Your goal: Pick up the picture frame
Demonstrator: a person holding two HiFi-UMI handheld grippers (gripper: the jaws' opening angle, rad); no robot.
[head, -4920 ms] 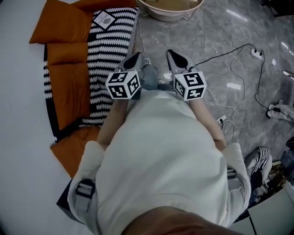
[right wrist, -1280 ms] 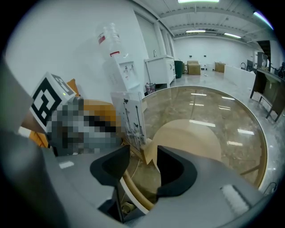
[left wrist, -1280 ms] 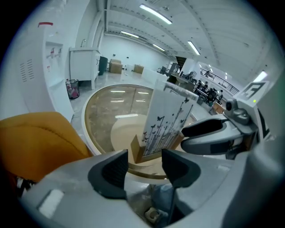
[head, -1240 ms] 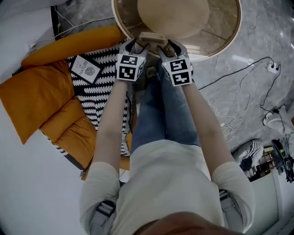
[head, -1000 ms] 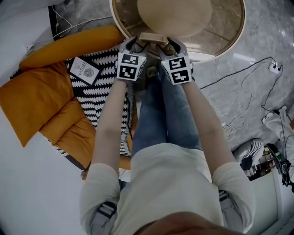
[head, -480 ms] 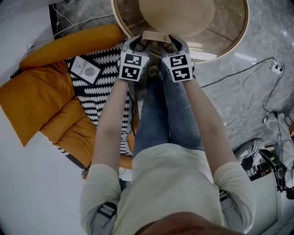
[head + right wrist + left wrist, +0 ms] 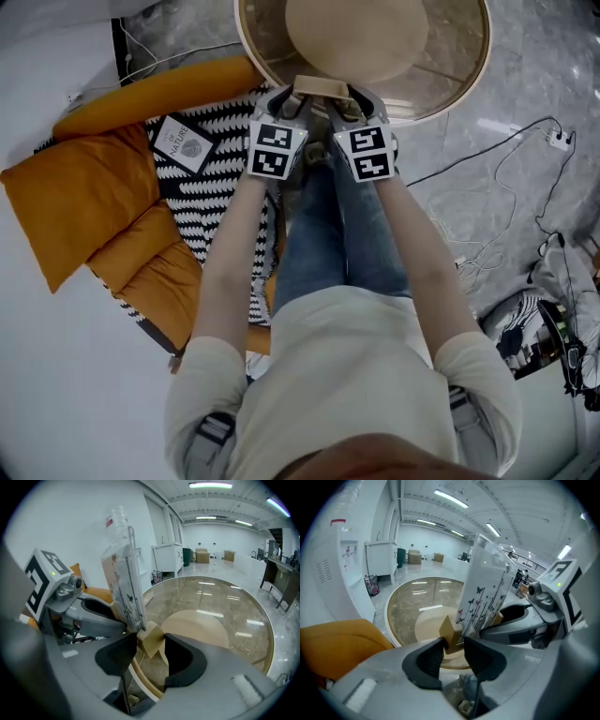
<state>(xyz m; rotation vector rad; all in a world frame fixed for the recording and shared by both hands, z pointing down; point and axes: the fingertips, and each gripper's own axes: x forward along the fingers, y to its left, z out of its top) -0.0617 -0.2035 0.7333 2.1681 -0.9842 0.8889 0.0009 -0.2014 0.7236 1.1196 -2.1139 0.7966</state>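
The left claw (image 7: 453,645) and the right claw (image 7: 151,644) are each closing on one end of the picture frame (image 7: 485,590), pads against its wooden base. Gripping both ends likely keeps the clear panel upright. The frame is held at the near rim of the round table (image 7: 473,75). A card (image 7: 185,143) on the striped blanket (image 7: 220,192) appears to read "NATURE".

Frame (image 7: 319,88) over near rim of table (image 7: 246,52), straight ahead of legs (image 7: 328,234); mat (image 7: 220,178) on floor left of legs, card (image 7: 185,143) on it, cushions (image 7: 84,197) along its left and far edges; cables (image 7: 487,150) on floor at right.
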